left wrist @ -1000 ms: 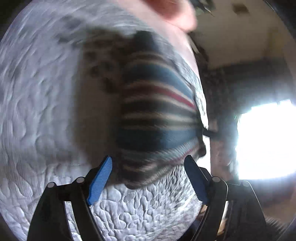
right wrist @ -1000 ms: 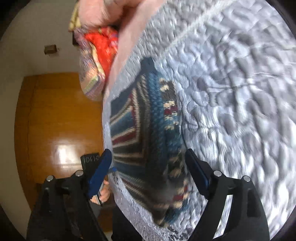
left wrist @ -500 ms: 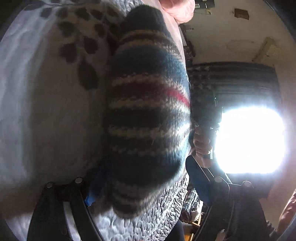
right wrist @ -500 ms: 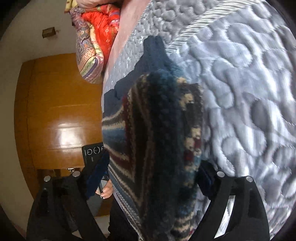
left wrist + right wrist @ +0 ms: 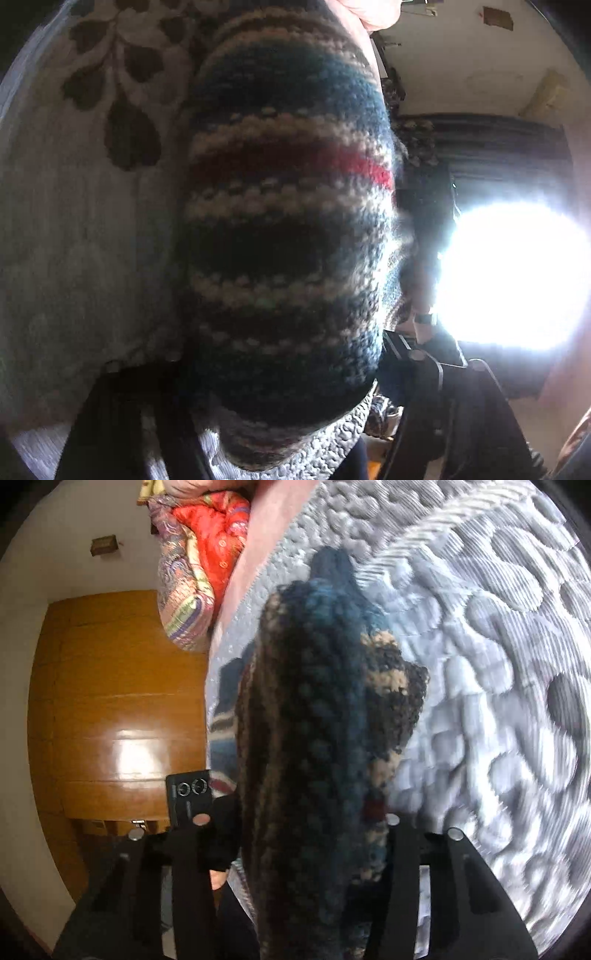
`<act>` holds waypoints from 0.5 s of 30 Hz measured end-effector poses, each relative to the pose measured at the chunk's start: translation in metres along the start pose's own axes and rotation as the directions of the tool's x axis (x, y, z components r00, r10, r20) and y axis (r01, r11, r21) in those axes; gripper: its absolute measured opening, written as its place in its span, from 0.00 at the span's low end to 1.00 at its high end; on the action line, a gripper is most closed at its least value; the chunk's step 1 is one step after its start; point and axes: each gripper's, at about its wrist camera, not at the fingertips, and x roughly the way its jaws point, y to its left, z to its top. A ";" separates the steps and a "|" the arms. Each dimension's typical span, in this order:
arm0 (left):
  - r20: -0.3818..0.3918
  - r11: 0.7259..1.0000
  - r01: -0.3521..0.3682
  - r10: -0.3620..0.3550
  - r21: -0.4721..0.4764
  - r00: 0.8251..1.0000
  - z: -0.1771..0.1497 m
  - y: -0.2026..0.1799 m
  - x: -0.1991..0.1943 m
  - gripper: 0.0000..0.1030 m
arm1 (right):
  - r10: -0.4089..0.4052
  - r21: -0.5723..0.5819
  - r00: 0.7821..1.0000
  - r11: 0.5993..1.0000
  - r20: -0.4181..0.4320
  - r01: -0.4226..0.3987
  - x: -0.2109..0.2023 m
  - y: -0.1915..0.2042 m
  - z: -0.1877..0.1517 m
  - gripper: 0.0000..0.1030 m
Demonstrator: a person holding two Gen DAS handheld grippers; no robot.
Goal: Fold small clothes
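A small knitted garment (image 5: 288, 221) with navy, cream and red stripes lies bunched on the grey quilted bed (image 5: 498, 664). In the left wrist view it fills the whole gap of my left gripper (image 5: 284, 369) and covers the pads; the dark right finger (image 5: 395, 373) presses its edge. In the right wrist view a thick fold of the same garment (image 5: 314, 757) stands between the fingers of my right gripper (image 5: 295, 823), which have drawn in against it. Both sets of fingertips are hidden by the wool.
A floral-print cloth (image 5: 110, 129) lies left of the garment. A red and patterned bundle (image 5: 207, 535) sits at the bed's far edge by a wooden door (image 5: 110, 720). A hand holds a dark phone (image 5: 188, 797). A bright window (image 5: 517, 277) glares at right.
Both grippers have pushed forward onto the garment, which now fills their gaps. The right fingers have clearly drawn inward around the fold; the left fingers narrowed a little.
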 end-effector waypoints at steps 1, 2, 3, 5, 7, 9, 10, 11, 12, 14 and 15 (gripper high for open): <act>0.000 1.000 -0.003 0.003 0.007 1.000 -0.001 -0.002 -0.002 0.59 | -0.001 -0.005 1.000 1.000 0.009 0.001 -0.001 0.004 -0.003 0.42; 0.001 1.000 -0.005 0.004 0.014 1.000 -0.003 -0.004 -0.005 0.58 | 0.001 -0.009 1.000 1.000 0.018 -0.001 -0.003 0.010 -0.006 0.42; 0.001 1.000 -0.008 0.008 0.022 1.000 -0.004 -0.005 -0.009 0.57 | 0.004 -0.014 1.000 1.000 0.026 -0.004 -0.004 0.015 -0.009 0.41; 0.004 0.999 -0.021 0.021 0.045 1.000 -0.010 -0.016 -0.015 0.56 | 0.006 -0.028 0.999 1.000 0.033 -0.006 -0.006 0.026 -0.017 0.41; 0.004 0.998 -0.023 0.022 0.063 1.000 -0.018 -0.025 -0.026 0.56 | 0.010 -0.039 0.999 0.999 0.035 -0.008 -0.006 0.037 -0.028 0.40; 0.005 0.996 -0.024 0.023 0.081 1.000 -0.027 -0.032 -0.041 0.55 | 0.022 -0.050 0.999 0.999 0.036 -0.020 -0.002 0.049 -0.038 0.40; 0.006 0.995 -0.024 0.023 0.093 1.000 -0.035 -0.034 -0.051 0.55 | 0.032 -0.056 0.999 0.998 0.036 -0.030 -0.001 0.055 -0.046 0.40; 0.004 0.994 -0.023 0.022 0.106 1.000 -0.044 -0.036 -0.060 0.55 | 0.048 -0.064 0.998 0.997 0.037 -0.046 0.004 0.062 -0.057 0.40; 0.005 0.992 -0.020 0.019 0.127 1.000 -0.058 -0.038 -0.071 0.55 | 0.063 -0.072 0.997 0.996 0.037 -0.060 0.007 0.067 -0.066 0.40; 0.014 0.990 -0.016 0.014 0.142 1.000 -0.072 -0.027 -0.096 0.55 | 0.092 -0.087 0.995 0.992 0.028 -0.090 0.022 0.079 -0.090 0.40; 0.020 0.990 -0.013 0.011 0.138 1.000 -0.082 -0.023 -0.104 0.55 | 0.108 -0.087 0.994 0.991 0.018 -0.106 0.031 0.083 -0.103 0.40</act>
